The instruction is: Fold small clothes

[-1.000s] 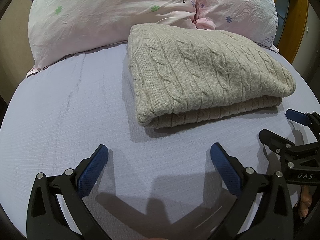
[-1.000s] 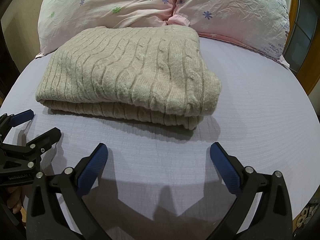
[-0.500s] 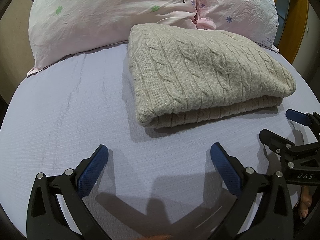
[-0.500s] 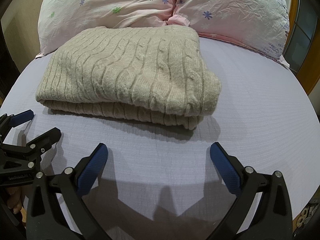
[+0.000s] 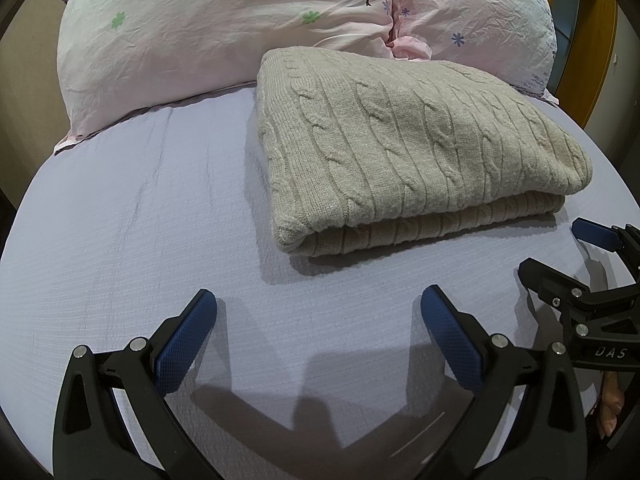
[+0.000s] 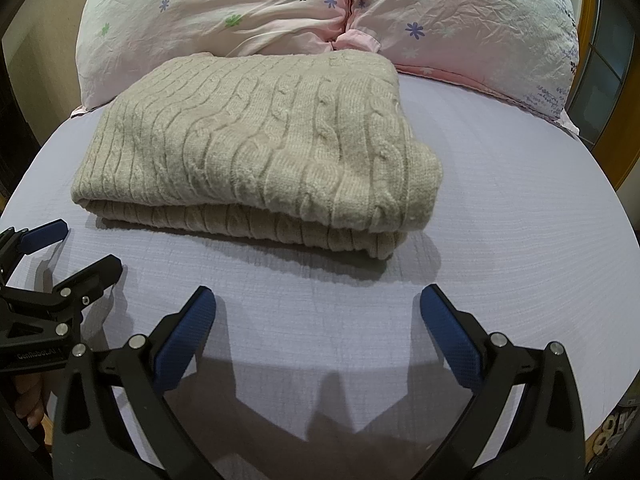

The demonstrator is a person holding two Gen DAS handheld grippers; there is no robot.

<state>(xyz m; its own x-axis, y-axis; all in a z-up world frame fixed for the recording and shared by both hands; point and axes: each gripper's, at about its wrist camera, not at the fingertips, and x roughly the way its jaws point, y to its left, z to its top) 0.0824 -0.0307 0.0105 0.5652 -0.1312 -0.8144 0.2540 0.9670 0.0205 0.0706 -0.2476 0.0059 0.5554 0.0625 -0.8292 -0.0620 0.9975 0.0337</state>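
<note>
A beige cable-knit sweater [image 5: 416, 148] lies folded in a neat rectangle on the lilac bed sheet [image 5: 128, 232]; it also shows in the right wrist view [image 6: 264, 152]. My left gripper [image 5: 318, 304] is open and empty, hovering above the sheet a short way in front of the sweater's left corner. My right gripper [image 6: 318, 304] is open and empty in front of the sweater's right corner. Each gripper shows in the other's view, the right one [image 5: 560, 256] at the far right and the left one [image 6: 76, 248] at the far left, both open.
Two pink floral pillows [image 5: 224, 28] [image 6: 460, 20] lie side by side behind the sweater at the head of the bed. A wooden frame [image 5: 592, 40] stands at the far right. The bed's edge curves round at left and right.
</note>
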